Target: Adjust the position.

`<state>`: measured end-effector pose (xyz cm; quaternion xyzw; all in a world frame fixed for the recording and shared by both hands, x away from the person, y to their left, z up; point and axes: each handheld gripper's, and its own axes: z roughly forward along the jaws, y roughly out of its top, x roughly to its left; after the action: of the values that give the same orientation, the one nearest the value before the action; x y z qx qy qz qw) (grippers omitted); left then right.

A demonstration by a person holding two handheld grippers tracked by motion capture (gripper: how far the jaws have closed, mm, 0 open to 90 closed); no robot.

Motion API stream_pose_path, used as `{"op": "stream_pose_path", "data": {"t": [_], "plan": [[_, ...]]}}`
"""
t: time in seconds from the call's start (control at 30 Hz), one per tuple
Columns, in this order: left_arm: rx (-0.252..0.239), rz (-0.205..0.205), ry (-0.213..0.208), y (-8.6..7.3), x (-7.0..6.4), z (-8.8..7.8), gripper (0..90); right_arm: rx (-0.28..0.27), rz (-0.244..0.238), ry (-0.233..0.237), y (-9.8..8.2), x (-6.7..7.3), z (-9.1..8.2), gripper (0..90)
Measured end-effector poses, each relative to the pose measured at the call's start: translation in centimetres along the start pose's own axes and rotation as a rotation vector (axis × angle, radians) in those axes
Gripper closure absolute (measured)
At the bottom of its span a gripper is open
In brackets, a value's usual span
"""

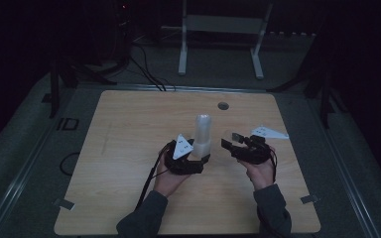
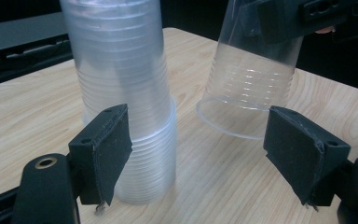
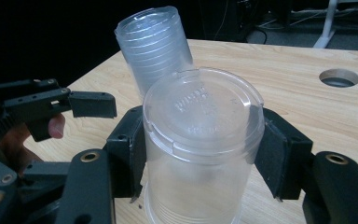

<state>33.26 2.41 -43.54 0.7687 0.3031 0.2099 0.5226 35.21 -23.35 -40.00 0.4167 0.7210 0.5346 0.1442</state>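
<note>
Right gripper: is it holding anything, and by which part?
Yes. The right gripper holds a single clear plastic cup, upside down, clamped across its side wall near the closed base. The cup stack stands apart.

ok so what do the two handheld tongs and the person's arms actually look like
Both tongs are black. The left tongs carry a grey three-cornered plate with small dots, and a dark cable trails from them along the forearm. The right tongs carry a similar plate. Their jaws are flat, blocky black pads on arms with brass-ringed pivots. The person wears dark grey sleeves.
</note>
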Motion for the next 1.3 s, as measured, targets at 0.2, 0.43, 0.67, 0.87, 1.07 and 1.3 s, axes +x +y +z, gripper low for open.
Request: {"op": "stream_pose_path", "data": {"t": [0.2, 0.43, 0.67, 0.87, 1.07, 1.3], "plan": [[-0.004, 0.010, -0.005, 0.1, -0.3, 0.2, 22.8, -0.006, 0.032, 0.023, -0.3, -0.1, -0.1, 40.7], [-0.002, 0.021, -0.009, 0.2, -0.8, 0.5, 22.8, -0.005, 0.044, 0.026, -0.6, 0.0, 0.0, 40.6], [0.000, 0.031, -0.017, 0.3, -1.3, 0.9, 22.8, -0.011, 0.076, 0.037, -1.0, 0.0, 0.2, 40.7], [0.003, 0.037, -0.026, 0.4, -1.7, 1.3, 22.8, -0.020, 0.109, 0.052, -1.2, -0.1, 0.3, 40.8], [0.010, 0.045, -0.030, 0.4, -2.1, 1.8, 22.8, -0.029, 0.139, 0.071, -1.3, 0.0, 0.4, 40.9], [0.004, 0.046, -0.035, 0.4, -2.5, 2.3, 22.8, -0.041, 0.182, 0.099, -1.5, -0.1, 0.5, 40.9]]}}
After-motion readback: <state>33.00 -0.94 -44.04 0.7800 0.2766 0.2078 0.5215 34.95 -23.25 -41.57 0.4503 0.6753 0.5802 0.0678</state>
